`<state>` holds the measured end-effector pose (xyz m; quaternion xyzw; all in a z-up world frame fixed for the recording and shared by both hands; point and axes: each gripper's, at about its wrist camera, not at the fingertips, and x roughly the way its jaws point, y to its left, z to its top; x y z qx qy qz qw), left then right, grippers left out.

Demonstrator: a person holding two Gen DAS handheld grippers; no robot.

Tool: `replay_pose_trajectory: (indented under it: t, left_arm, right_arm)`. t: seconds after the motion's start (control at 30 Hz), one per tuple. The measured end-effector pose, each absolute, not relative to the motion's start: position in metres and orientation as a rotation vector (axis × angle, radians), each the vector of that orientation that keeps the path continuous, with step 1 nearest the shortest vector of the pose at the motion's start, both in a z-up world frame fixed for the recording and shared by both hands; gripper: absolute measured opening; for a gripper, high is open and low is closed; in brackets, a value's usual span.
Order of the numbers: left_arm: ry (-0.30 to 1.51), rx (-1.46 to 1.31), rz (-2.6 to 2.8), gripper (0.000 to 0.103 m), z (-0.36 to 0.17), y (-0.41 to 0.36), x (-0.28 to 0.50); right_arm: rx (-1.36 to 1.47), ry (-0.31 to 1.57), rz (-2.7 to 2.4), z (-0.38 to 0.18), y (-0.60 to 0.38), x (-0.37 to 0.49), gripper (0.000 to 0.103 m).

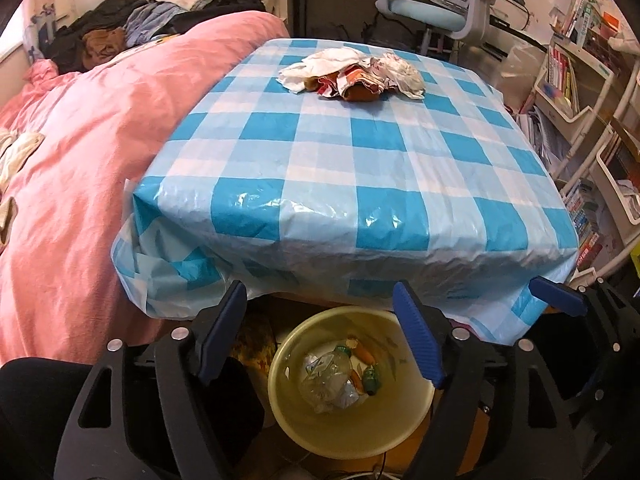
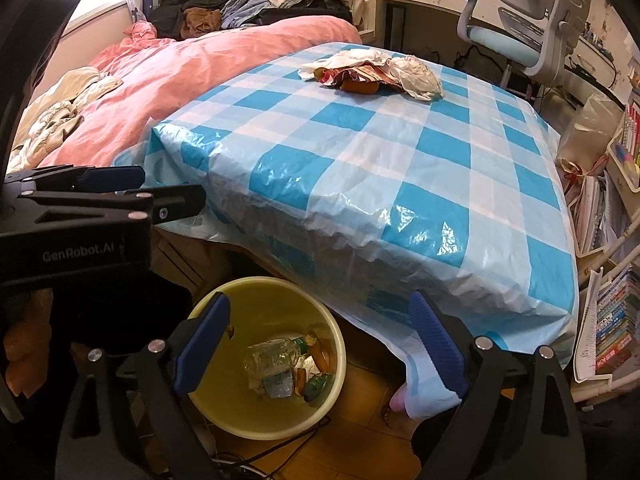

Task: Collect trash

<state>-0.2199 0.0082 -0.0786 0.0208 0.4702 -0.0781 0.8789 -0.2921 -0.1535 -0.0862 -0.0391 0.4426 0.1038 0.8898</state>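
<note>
A pile of trash (image 1: 352, 74), crumpled white paper, printed wrappers and something brown, lies at the far end of the blue-checked table (image 1: 340, 168); it also shows in the right wrist view (image 2: 376, 70). A yellow bin (image 1: 348, 380) stands on the floor under the near table edge, holding a crushed plastic bottle and wrappers; it shows in the right wrist view too (image 2: 268, 364). My left gripper (image 1: 320, 332) is open and empty above the bin. My right gripper (image 2: 320, 344) is open and empty above the bin's right side. The left gripper shows from the side in the right wrist view (image 2: 160, 192).
A bed with a pink duvet (image 1: 88, 152) and heaped clothes runs along the table's left side. A blue desk chair (image 2: 528, 28) stands behind the table. White shelves of books (image 1: 588, 92) line the right. Cables lie on the wood floor by the bin.
</note>
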Motion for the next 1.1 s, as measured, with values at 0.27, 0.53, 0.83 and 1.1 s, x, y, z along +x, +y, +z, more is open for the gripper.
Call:
replay_pose_trajectory:
  t: [0.27, 0.53, 0.83, 1.1]
  left_arm:
    - [0.960, 0.045, -0.152, 0.080, -0.0785, 0.0070, -0.2177]
    - [0.943, 0.038, -0.145, 0.083, -0.0772, 0.0068, -0.2154]
    - [0.912, 0.049, -0.136, 0.087, -0.0746, 0.0044, -0.2146]
    - [0.865, 0.074, -0.122, 0.087, -0.0708, 0.0014, -0.2150]
  right_arm:
    - [-0.081, 0.908, 0.215, -0.0855, -0.1524, -0.2909, 0.090]
    - [-0.076, 0.897, 0.209, -0.0840, -0.1537, -0.2884, 0.091]
    - [-0.076, 0.882, 0.197, -0.0821, -0.1544, -0.2875, 0.092]
    - [-0.082, 0.872, 0.182, -0.0816, -0.1545, -0.2863, 0.093]
